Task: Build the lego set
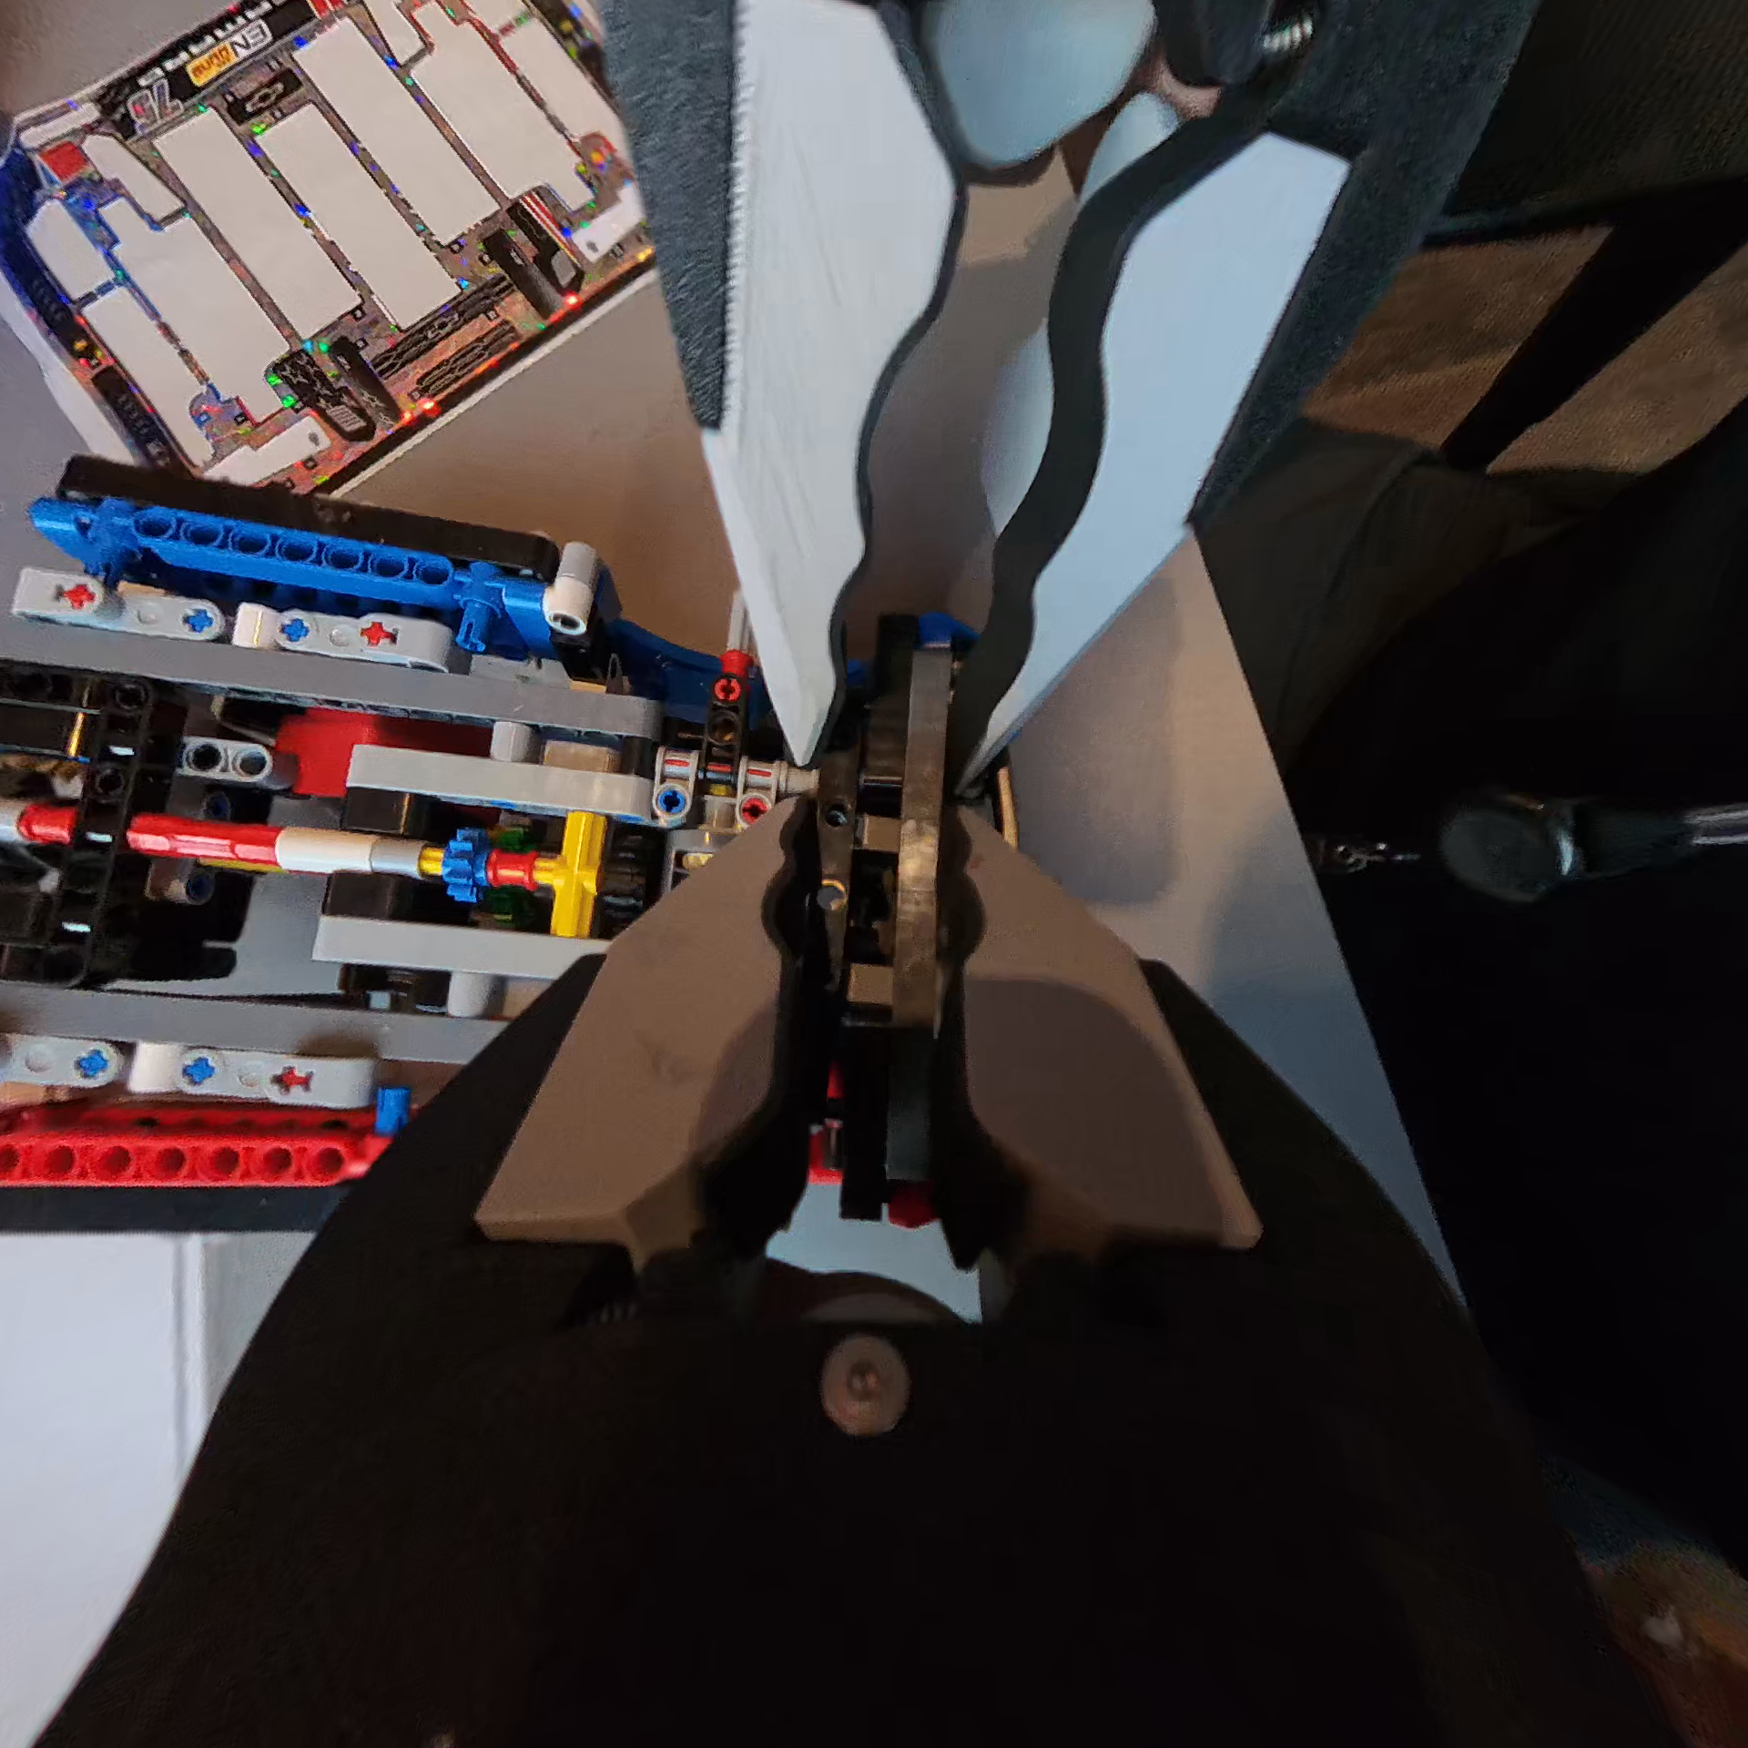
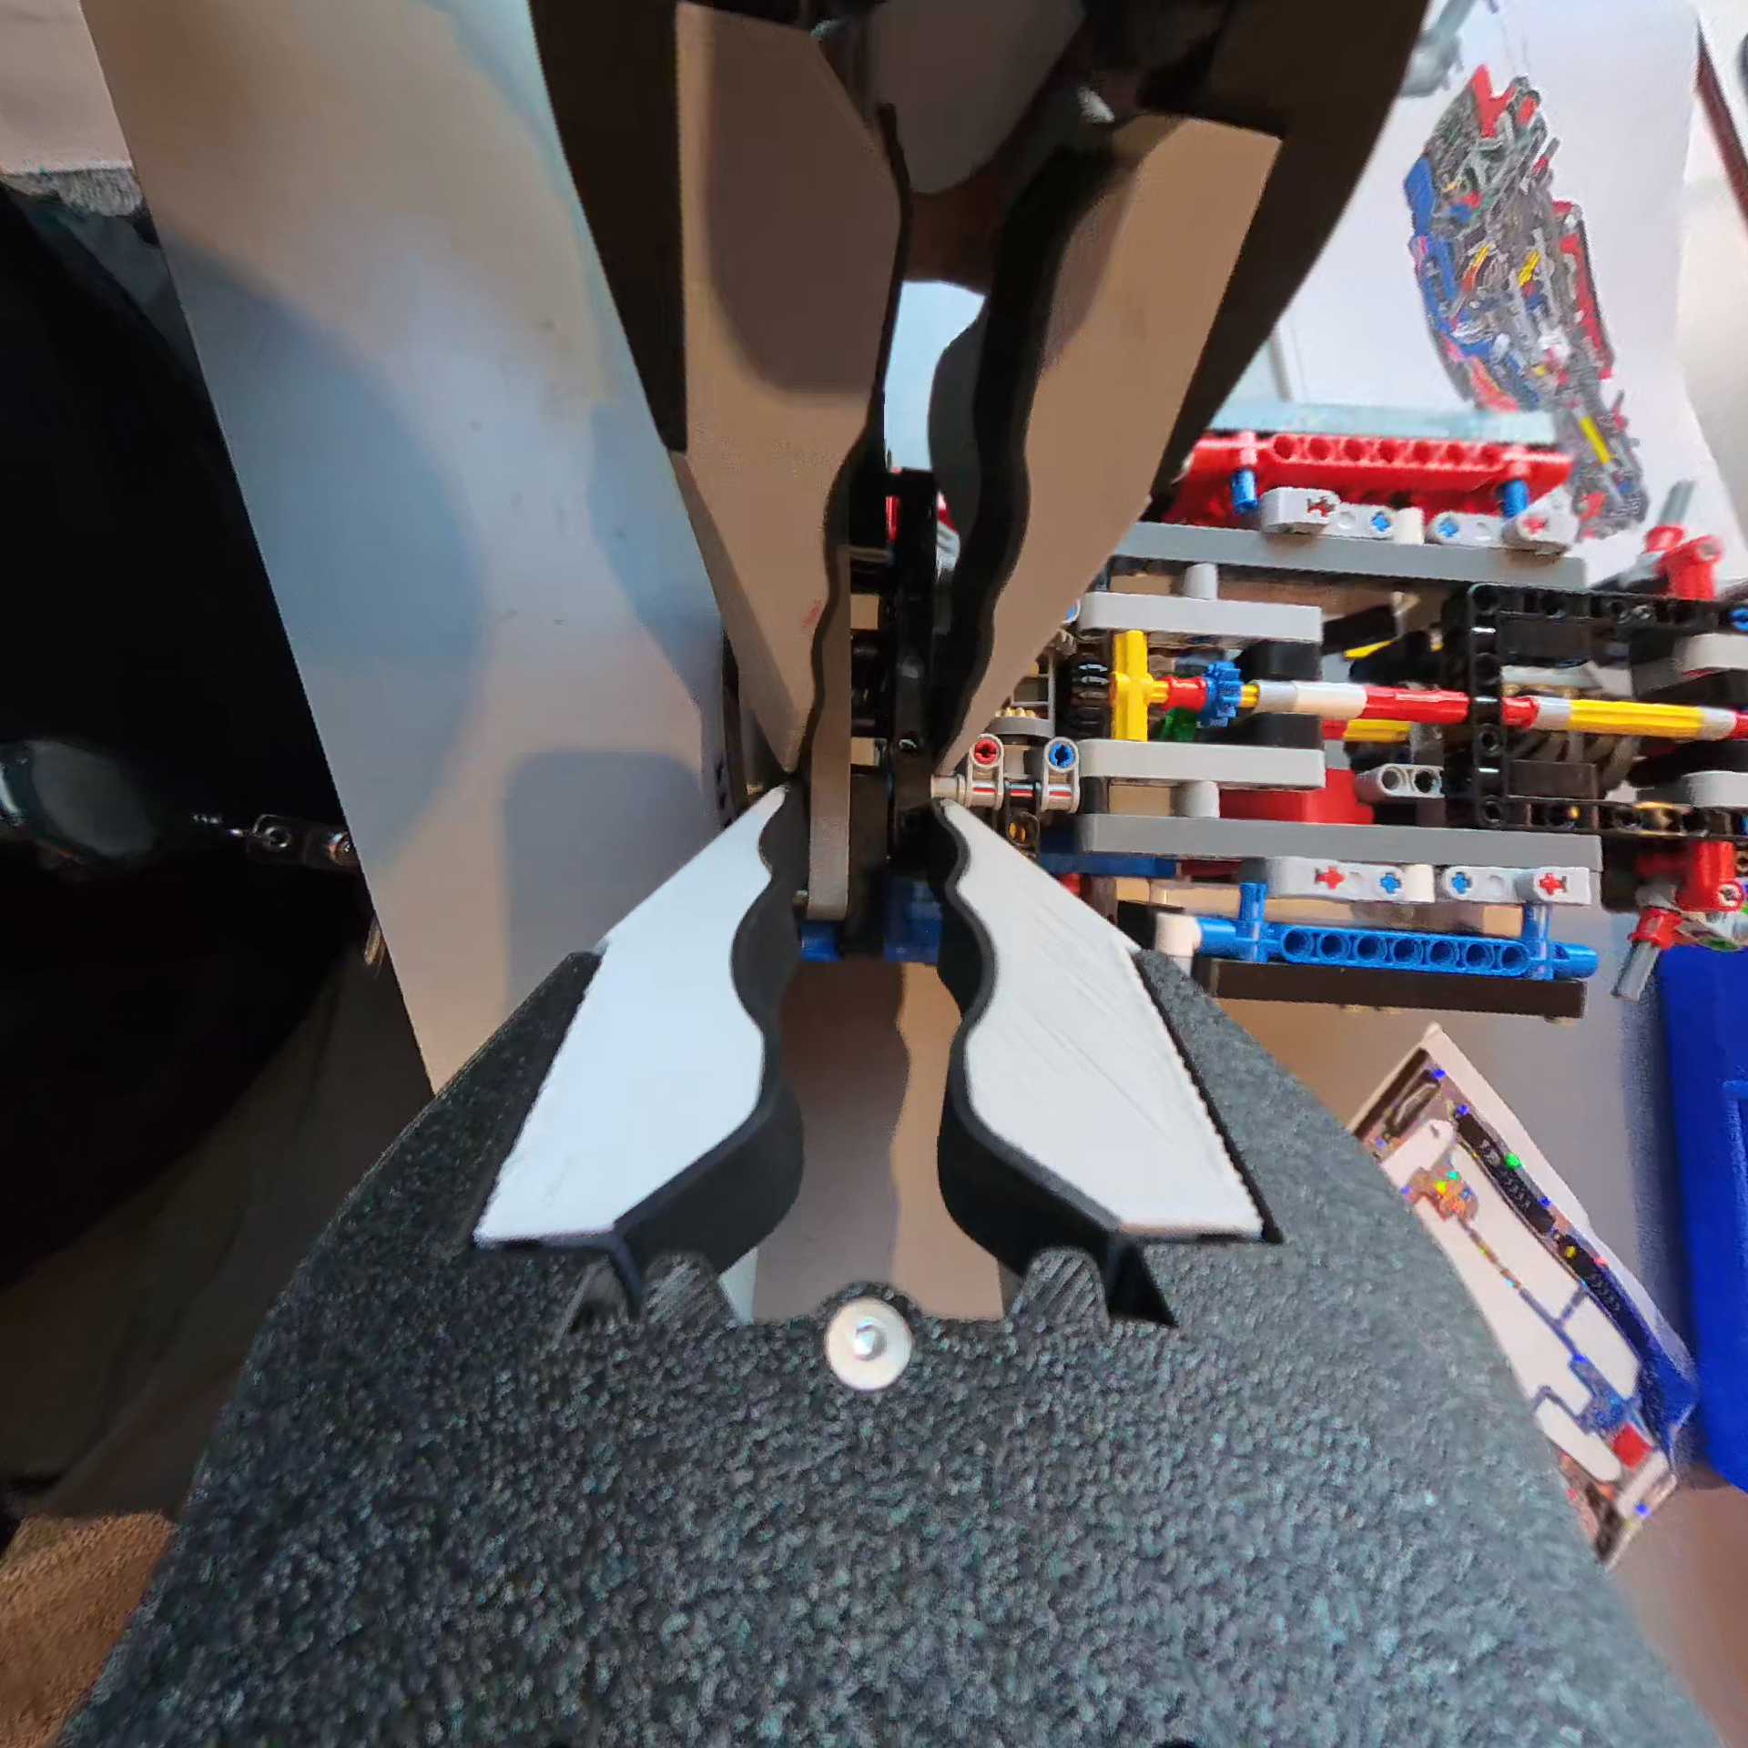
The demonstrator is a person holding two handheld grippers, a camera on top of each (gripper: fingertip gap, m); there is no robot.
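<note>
A partly built Lego vehicle chassis (image 1: pixel 378 681) in grey, black, red and blue lies on the table; it also shows in the right wrist view (image 2: pixel 1324 776). At its end sits a dark grey disc with black hub parts (image 1: pixel 922 851), also seen in the right wrist view (image 2: pixel 832 851). My left gripper (image 1: pixel 875 832), with grey fingers, is shut on this disc assembly from the near side. My right gripper (image 2: pixel 865 804), with white fingers, is shut on the same assembly from the opposite side (image 1: pixel 889 757). The left gripper faces it in the right wrist view (image 2: pixel 875 738). The fingertips nearly meet.
A shiny sticker sheet (image 1: pixel 312 236) lies beyond the chassis, also in the right wrist view (image 2: pixel 1532 1324). A printed picture of the model (image 2: pixel 1513 284) and a blue container (image 2: pixel 1703 1182) are nearby. The table edge (image 1: pixel 1324 851) runs close beside the disc, with dark space past it. My left and right fingertips are right by each other.
</note>
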